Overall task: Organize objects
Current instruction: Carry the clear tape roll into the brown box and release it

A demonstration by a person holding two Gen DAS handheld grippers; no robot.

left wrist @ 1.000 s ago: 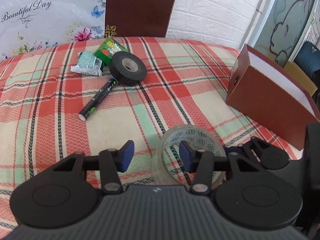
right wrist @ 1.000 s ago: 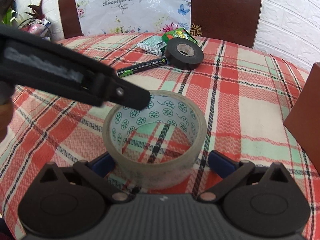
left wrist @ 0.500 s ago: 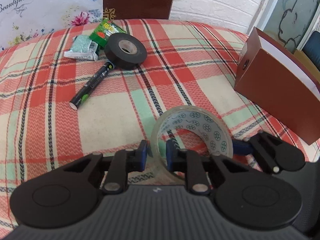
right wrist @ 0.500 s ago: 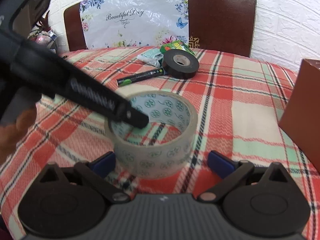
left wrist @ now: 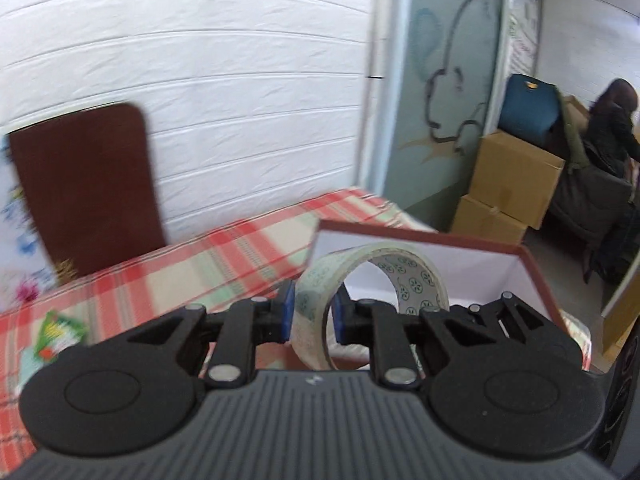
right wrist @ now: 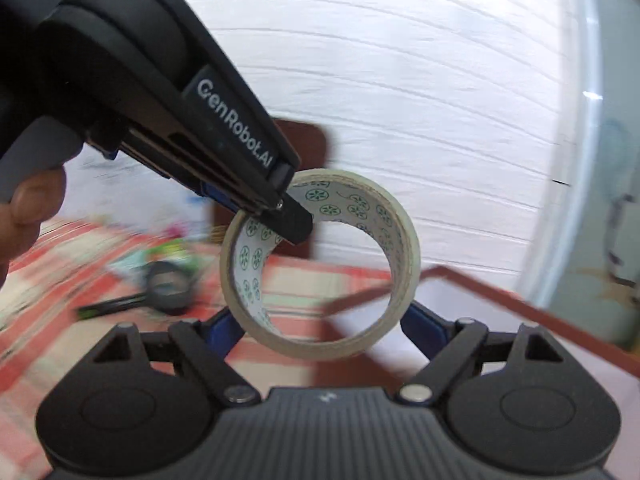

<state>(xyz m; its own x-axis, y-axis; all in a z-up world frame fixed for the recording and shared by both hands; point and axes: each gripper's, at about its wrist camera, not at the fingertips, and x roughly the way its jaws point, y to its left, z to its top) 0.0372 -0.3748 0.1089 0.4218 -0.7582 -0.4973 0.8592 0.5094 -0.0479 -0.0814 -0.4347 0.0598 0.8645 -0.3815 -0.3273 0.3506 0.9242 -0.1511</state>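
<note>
Plaid tablecloth point(left wrist: 224, 264) now lies below us: our left gripper point(left wrist: 310, 314), clamped on the clear tape roll's point(left wrist: 372, 276) wall, has lifted it over the brown box point(left wrist: 536, 280); our right gripper point(right wrist: 320, 326) is closing, not yet pinching.

A clear tape roll point(left wrist: 374, 280) with green-patterned inner lining hangs upright in the air, over the open brown box point(left wrist: 536, 276).
</note>
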